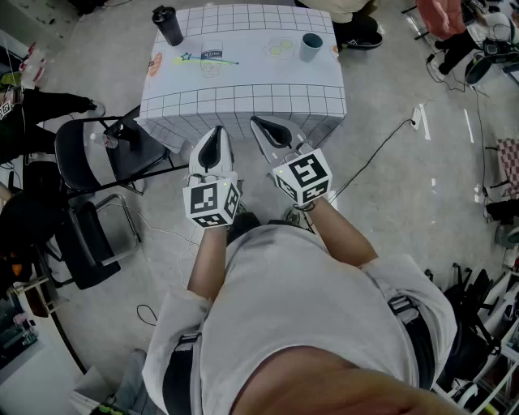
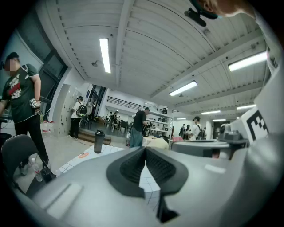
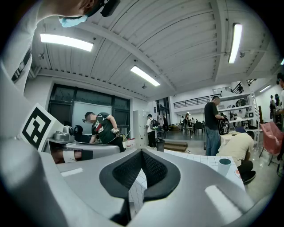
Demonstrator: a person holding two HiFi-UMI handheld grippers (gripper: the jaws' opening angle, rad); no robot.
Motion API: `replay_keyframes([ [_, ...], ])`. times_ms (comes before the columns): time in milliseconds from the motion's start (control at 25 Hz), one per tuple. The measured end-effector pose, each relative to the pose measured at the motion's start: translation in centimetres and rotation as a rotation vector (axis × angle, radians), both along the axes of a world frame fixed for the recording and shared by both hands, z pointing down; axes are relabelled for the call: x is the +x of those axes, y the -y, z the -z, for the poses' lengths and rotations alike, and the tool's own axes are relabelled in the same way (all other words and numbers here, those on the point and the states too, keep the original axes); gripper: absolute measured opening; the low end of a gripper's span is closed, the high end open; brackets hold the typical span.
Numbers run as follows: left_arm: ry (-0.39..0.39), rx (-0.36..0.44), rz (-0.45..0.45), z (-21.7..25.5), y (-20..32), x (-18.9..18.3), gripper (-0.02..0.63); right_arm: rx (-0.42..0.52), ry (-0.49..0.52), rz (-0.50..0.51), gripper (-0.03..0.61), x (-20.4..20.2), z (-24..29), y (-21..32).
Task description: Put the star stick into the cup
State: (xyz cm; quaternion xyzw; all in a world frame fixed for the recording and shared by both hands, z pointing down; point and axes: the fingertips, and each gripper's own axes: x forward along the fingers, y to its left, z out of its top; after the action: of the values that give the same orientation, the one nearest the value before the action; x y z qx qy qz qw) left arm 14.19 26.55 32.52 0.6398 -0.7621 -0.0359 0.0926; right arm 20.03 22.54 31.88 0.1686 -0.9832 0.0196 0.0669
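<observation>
The star stick (image 1: 204, 58), thin and yellow-green with a dark star at its left end, lies on the left part of the checked table (image 1: 243, 97). A grey-blue cup (image 1: 310, 46) (image 3: 224, 166) stands upright at the table's right. My left gripper (image 1: 216, 131) (image 2: 145, 149) and right gripper (image 1: 259, 121) (image 3: 142, 153) hover side by side in front of the table's near edge, well short of the stick and cup. Both point at the table with their jaws shut and nothing between them.
A dark bottle (image 1: 168, 24) (image 2: 99, 141) stands at the table's far left corner, and what looks like a clear glass (image 1: 212, 66) sits by the stick. A black chair (image 1: 105, 158) stands left of the table. A cable (image 1: 381, 150) runs over the floor on the right. People stand beyond.
</observation>
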Motion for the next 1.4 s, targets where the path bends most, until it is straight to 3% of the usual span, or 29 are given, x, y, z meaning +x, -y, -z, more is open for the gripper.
replay_keyframes([
  [360,-0.032,-0.021,-0.05,-1.1,-1.2,-5.9,0.003,-0.013,-0.039,-0.038,-0.002,-5.9,-0.8,-1.2],
  [640,-0.067,-0.053,-0.076,-2.8,0.7,-7.3,0.003,-0.032,-0.09,-0.104,0.0,-6.1,-2.4,1.7],
  [840,-0.055,-0.082,-0.071,-3.7,3.6,-8.5,0.003,-0.062,-0.105,-0.098,0.0,-6.6,-3.7,5.6],
  [1040,-0.043,-0.115,-0.032,-4.5,7.6,-11.0,0.003,-0.082,-0.098,-0.054,0.0,-9.0,-4.5,10.1],
  [1400,-0.084,-0.192,0.0,-6.7,15.1,-12.3,0.003,-0.127,-0.181,0.083,0.0,-11.6,-6.4,17.5],
])
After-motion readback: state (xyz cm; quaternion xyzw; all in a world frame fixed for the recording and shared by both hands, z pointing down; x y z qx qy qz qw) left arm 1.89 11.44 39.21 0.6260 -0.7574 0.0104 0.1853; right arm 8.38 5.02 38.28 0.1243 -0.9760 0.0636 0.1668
